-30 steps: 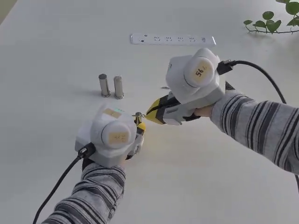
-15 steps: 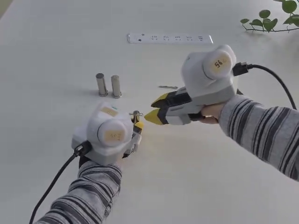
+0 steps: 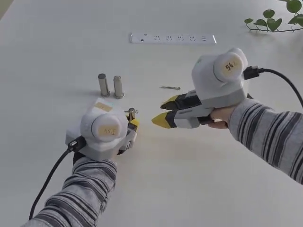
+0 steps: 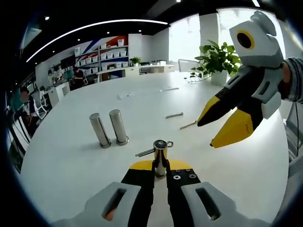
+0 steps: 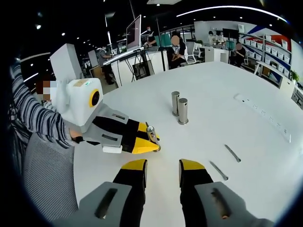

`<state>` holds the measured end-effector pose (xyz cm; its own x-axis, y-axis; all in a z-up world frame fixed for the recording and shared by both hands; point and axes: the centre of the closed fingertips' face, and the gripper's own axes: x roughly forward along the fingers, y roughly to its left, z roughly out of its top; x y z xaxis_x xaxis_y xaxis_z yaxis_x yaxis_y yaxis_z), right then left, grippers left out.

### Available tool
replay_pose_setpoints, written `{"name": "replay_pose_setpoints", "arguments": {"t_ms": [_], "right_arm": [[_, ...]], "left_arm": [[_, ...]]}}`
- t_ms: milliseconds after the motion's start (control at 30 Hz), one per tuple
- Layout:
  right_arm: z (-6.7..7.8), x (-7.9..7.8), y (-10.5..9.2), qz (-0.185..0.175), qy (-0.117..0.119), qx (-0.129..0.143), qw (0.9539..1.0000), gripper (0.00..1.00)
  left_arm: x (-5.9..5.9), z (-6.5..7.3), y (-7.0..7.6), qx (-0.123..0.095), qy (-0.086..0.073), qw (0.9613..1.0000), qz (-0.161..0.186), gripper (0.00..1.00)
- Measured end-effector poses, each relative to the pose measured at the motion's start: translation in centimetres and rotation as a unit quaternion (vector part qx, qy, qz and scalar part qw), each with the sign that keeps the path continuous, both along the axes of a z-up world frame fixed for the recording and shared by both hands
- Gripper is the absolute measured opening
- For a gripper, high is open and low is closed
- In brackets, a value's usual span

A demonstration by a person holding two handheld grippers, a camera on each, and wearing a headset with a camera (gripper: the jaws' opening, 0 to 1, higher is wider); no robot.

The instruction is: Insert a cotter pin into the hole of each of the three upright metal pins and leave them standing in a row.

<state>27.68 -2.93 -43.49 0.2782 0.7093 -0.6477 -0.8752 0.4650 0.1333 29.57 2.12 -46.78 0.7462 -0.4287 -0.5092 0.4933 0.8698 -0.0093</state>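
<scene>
My left gripper (image 3: pixel 131 124) is shut on an upright metal pin (image 4: pixel 160 156) near its base. A cotter pin (image 4: pixel 152 151) sits through the hole near that pin's top, its ring to the right. My right gripper (image 3: pixel 163 113) hangs open and empty a short way right of the held pin (image 3: pixel 131 113); its own view has the jaws (image 5: pixel 163 166) spread above the table. Two bare metal pins (image 3: pixel 102 85) (image 3: pixel 118 87) stand side by side just beyond the left gripper. Two loose cotter pins (image 4: pixel 174 115) (image 4: pixel 188 125) lie on the table behind the right gripper.
A white power strip (image 3: pixel 173 39) lies at the far side of the white table (image 3: pixel 199 179). Green plant leaves (image 3: pixel 279 21) reach in at the far right corner. Black cables trail from both grippers toward me.
My right gripper has drawn back to the right, away from the held pin, and its jaws have opened. The left gripper has shifted slightly left with the pin.
</scene>
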Motion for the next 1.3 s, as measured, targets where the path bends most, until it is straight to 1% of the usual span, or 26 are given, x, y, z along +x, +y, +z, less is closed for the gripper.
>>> {"name": "replay_pose_setpoints", "arguments": {"t_ms": [100,233,400,467,567,733,867,1300], "right_arm": [[-0.2,-0.3,0.1,0.001,0.003,-0.003,1.0,0.23],[-0.2,-0.4,0.3,0.002,0.002,0.0,1.0,0.24],[-0.1,-0.1,0.5,0.0,-0.001,0.006,1.0,0.26],[-0.1,0.0,0.6,-0.002,-0.003,0.008,1.0,0.28],[0.0,0.0,0.6,-0.005,-0.003,0.01,0.9999,0.29],[-0.2,0.2,0.5,-0.007,-0.003,0.008,0.9999,0.29],[-0.3,0.1,0.3,-0.007,0.0,0.004,1.0,0.28],[-0.8,0.5,0.1,-0.009,0.004,0.001,0.9999,0.28]], "left_arm": [[0.5,0.1,0.7,0.001,-0.002,1.0,0.003,0.05],[1.2,0.1,2.1,0.004,-0.001,0.9999,0.016,0.05],[1.9,0.0,3.5,0.01,0.0,0.9996,0.025,0.05],[2.2,0.1,4.0,0.008,-0.001,0.9995,0.029,0.05],[2.4,0.1,4.4,0.008,-0.001,0.9994,0.034,0.05],[2.4,-0.2,4.8,0.013,0.004,0.9992,0.037,0.05],[2.2,-0.1,4.7,0.008,0.006,0.9993,0.036,0.05],[2.3,0.0,4.5,0.007,0.003,0.9994,0.033,0.06]]}}
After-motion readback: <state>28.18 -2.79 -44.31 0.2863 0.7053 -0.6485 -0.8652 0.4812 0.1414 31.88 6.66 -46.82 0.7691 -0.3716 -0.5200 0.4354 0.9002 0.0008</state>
